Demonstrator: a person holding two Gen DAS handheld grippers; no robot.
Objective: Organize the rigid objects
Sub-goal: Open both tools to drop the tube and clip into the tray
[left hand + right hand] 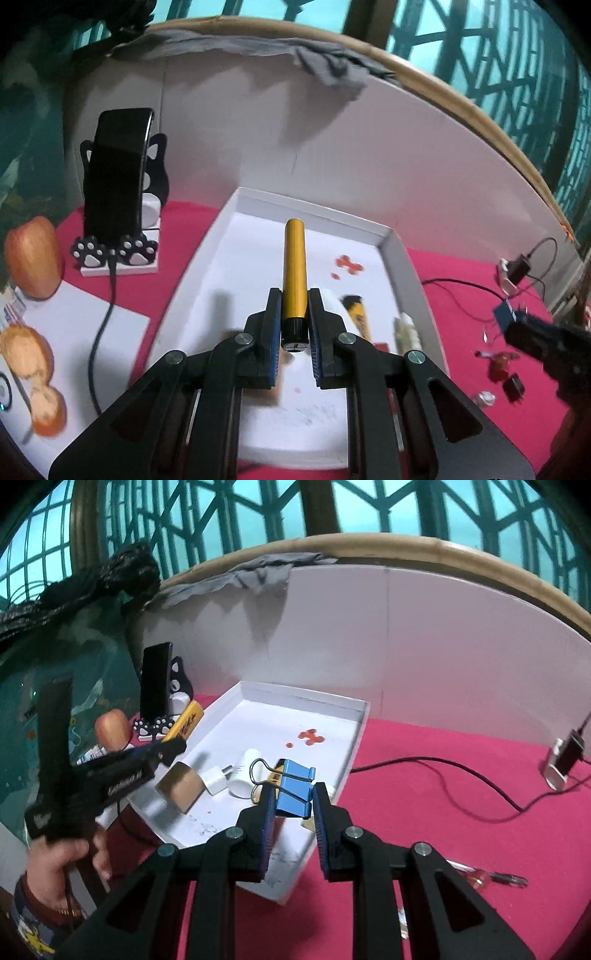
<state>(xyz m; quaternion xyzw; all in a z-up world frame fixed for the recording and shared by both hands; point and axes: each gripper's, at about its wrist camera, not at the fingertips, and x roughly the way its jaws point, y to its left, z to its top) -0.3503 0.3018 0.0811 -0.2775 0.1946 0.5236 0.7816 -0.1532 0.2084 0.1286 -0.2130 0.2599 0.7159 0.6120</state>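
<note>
1. Over the red cloth of the table [443, 760], the white tray [360, 716] lay with its far edge close to the white back board, probably as the place where the rigid things are gathered.
2. Inside the tray, near its front edge, a cardboard block [181, 790], a white charger [214, 781] and a white cylinder [245, 775] were already lying.
3. The left gripper [294, 306] was clamped on a yellow marker [294, 273] above the tray, likely to drop it there.
4. The right gripper [294, 795] held a blue binder clip [293, 788] over the tray's near right corner.
</note>
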